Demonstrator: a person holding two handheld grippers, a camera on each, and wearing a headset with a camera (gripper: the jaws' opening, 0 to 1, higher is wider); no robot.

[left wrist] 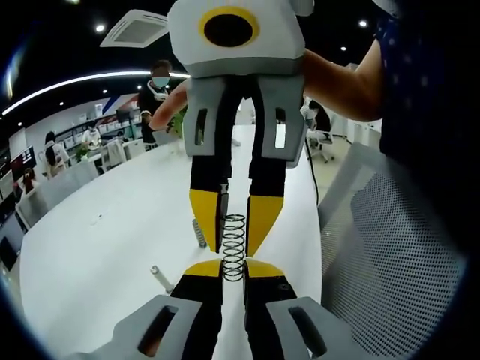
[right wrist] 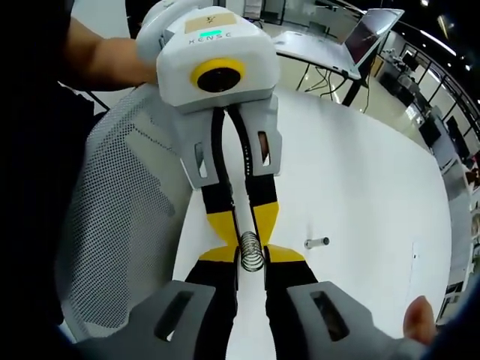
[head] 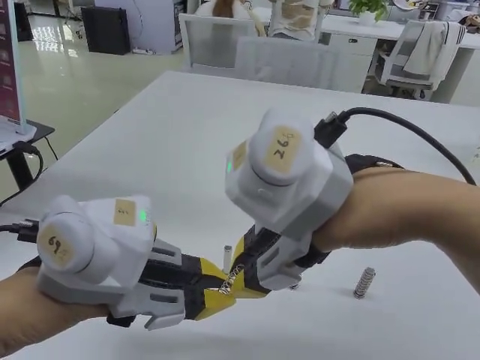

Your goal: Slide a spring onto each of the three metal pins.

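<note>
Spring [head: 229,280]: caught between the two pairs of tongs where their yellow tips meet nose to nose. Gripped at one end by the left tongs [head: 220,289], clenched on it, and at the other end by the right tongs [head: 241,271], likewise clenched on it. Seen plainly in the left gripper view as a coil running straight from one set of tips to the other.

Left tongs: reaching in from the lower left, lying low and nearly level over the white desk [head: 172,127], with the left forearm [head: 19,319] behind them.

Right tongs: pitched steeply down and toward the left ones, wrist bent. Right forearm [head: 405,206] coming in level from the right, black cable [head: 405,120] looping off the back of the body.

Metal pin [head: 227,254]: upright on the desk just beyond the meeting tips, its smooth shaft showing.

Second spring [head: 364,283]: out to the right of the right tongs, well apart from them, standing slightly tilted on the desk. On a pin or not, cannot tell.
</note>
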